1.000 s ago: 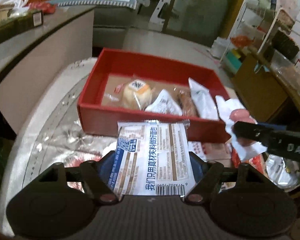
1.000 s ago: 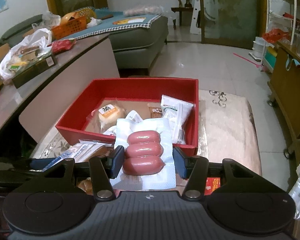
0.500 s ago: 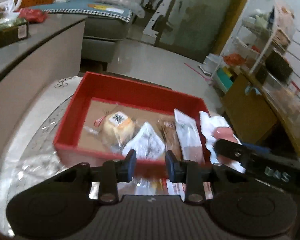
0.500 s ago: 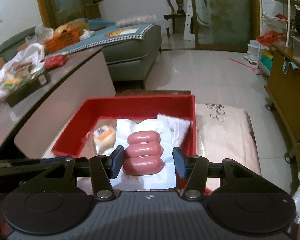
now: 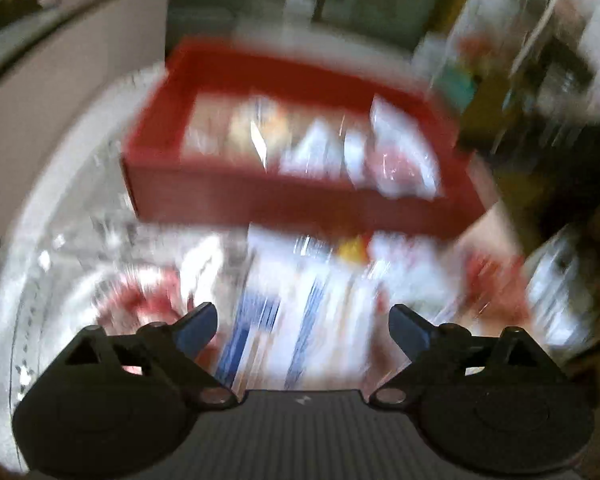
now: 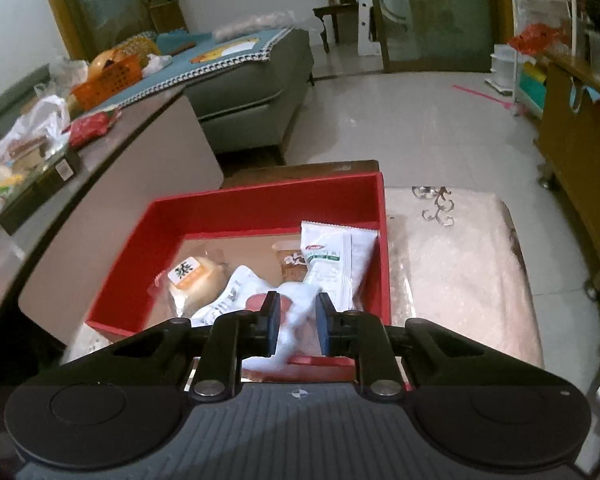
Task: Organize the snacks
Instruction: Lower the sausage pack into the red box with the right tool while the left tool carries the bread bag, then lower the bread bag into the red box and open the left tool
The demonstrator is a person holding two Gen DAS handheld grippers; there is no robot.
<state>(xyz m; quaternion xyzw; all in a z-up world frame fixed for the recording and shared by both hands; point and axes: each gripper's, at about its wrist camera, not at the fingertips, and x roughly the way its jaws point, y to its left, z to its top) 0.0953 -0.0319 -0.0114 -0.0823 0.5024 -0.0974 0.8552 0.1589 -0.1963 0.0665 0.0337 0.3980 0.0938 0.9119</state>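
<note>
A red box (image 6: 260, 204) holds several wrapped snacks: a bun (image 6: 192, 276), a white green-labelled packet (image 6: 332, 260) and a sausage pack (image 6: 296, 312). In the blurred left wrist view the box (image 5: 300, 200) lies ahead, with the sausage pack (image 5: 396, 164) at its right end. My left gripper (image 5: 302, 326) is open and empty above a blue-and-white packet (image 5: 300, 320) on the table in front of the box. My right gripper (image 6: 296, 322) hangs over the box's near right corner with its jaws narrowed, and the sausage pack lies blurred between and below them.
More wrapped snacks (image 5: 496, 280) lie on the table right of the blue-and-white packet. A padded bench surface (image 6: 460, 260) extends right of the box. A grey counter (image 6: 112, 176) stands to the left, a wooden cabinet (image 6: 580, 160) to the right.
My left gripper shut empty, then opened wide and dropped back over the blue-and-white packet on the table. My right gripper carried the sausage pack over the box; its jaws narrowed and the pack dropped low.
</note>
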